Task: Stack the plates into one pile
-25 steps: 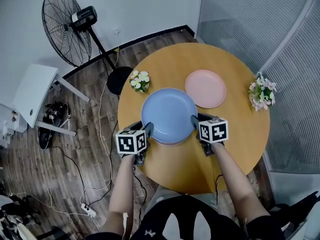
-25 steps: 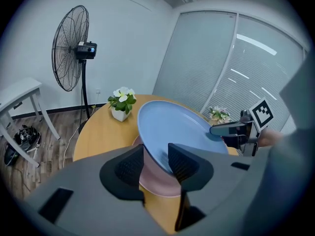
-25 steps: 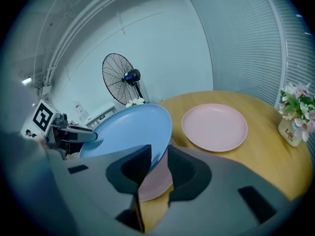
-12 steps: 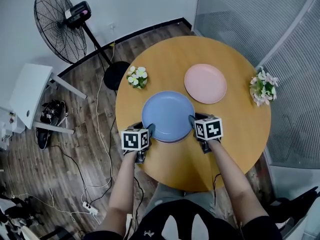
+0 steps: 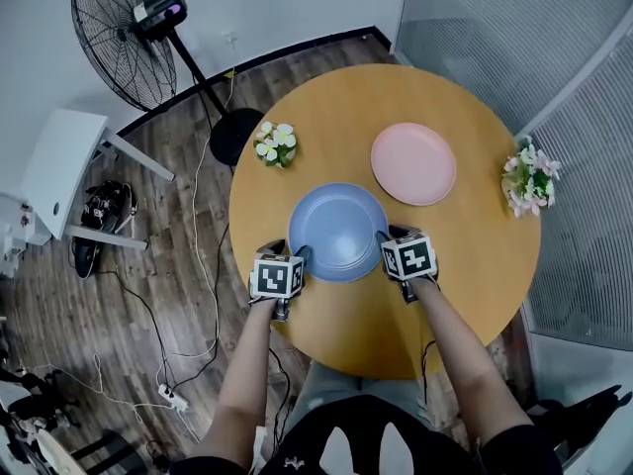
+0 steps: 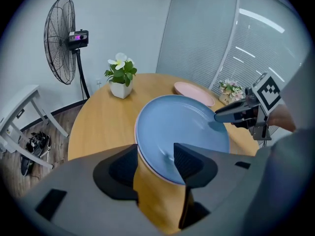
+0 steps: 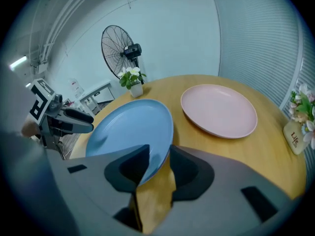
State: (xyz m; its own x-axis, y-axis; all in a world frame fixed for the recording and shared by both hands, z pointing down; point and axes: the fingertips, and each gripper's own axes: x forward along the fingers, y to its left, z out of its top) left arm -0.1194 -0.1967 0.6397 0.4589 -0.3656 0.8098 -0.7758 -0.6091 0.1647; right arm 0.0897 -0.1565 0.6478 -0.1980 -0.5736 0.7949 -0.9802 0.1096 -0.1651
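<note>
Looking down past the person's forearms (image 5: 247,364), the marker cubes (image 5: 277,275) cover most of both grippers in the head view, so the jaws read best from each gripper's own view. The left gripper (image 6: 155,165) has its jaws apart and opening. The near rim of the blue plate (image 5: 339,231) runs between them. One pad stands clear with bare table (image 5: 366,334) beside it, and the other lies over the plate's face and hides that stretch of rim. The right gripper (image 7: 156,163) is clamped on the opposite rim, with one pad covering the edge there.

The blue plate sits at the near middle of the round wooden table, between the two grippers. It is round, plain, pale blue and shallow, with a low raised rim. A paler, pinkish line shows under its near edge in the left gripper view. It cannot be told whether that is the plate's underside or something beneath it, nor whether the plate lies fully flat.

Beyond it and to the right lies the pink plate (image 5: 413,163), alone and near the blue one but apart from it. Farther out, a pot of white flowers (image 5: 275,143) stands at the table's left edge and pink flowers (image 5: 529,179) at its right edge. A fan (image 5: 124,38) stands on the floor beyond the table.
</note>
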